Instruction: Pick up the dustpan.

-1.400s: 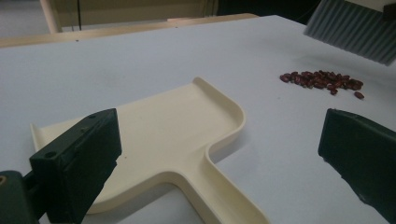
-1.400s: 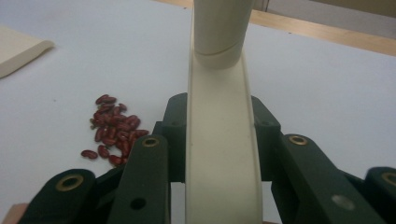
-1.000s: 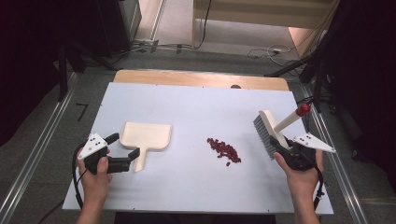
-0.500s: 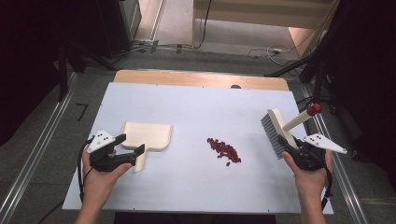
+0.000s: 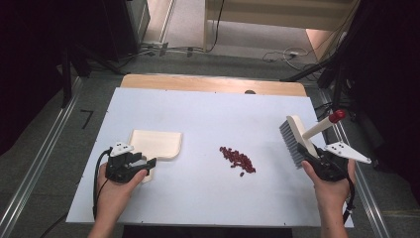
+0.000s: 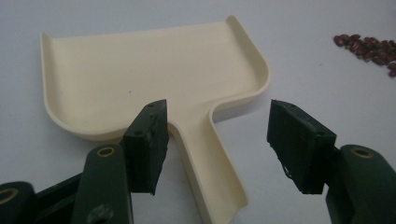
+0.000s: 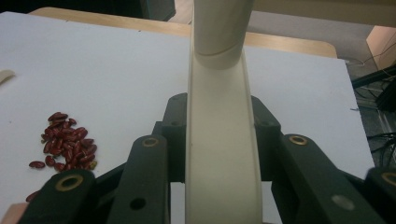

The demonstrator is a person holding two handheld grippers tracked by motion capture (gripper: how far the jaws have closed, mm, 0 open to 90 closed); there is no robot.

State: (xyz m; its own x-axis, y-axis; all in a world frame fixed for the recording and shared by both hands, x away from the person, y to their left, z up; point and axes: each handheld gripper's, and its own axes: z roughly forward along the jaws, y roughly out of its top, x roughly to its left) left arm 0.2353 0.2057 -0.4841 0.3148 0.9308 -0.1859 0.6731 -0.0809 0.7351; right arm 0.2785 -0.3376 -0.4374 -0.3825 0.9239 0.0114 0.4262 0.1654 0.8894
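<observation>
Jaws of the left gripper (image 6: 217, 149) stand part open on either side of the dustpan (image 6: 154, 79) handle and have just been closing; the left pad sits right at the handle's edge, while a clear gap remains between the right pad and the handle, so nothing is clamped yet. Compared with a second ago, the left hand (image 5: 116, 191) has slid in from the tabletop's left edge, bringing that gripper (image 5: 141, 163) over the handle where earlier it lay beside it. The dustpan (image 5: 154, 144) itself lies flat where it was, left of centre on the white tabletop (image 5: 208, 114). It is smooth cream plastic, a shallow squarish tray with a raised rounded rim and a short channelled handle.

Near the middle lies a loose heap of small, glossy dark-red beans (image 5: 237, 159), unchanged in place.

At the right, the right gripper (image 5: 317, 159) is clamped on the cream handle of a brush (image 5: 297, 136), its pads pressed against both sides of that handle (image 7: 219, 140) as before. Since a second ago the brush has drifted a little toward the right edge, held clear of the tabletop. It has a long flat head with stiff grey bristles and a red knob (image 5: 338, 116) at the handle's end.
</observation>
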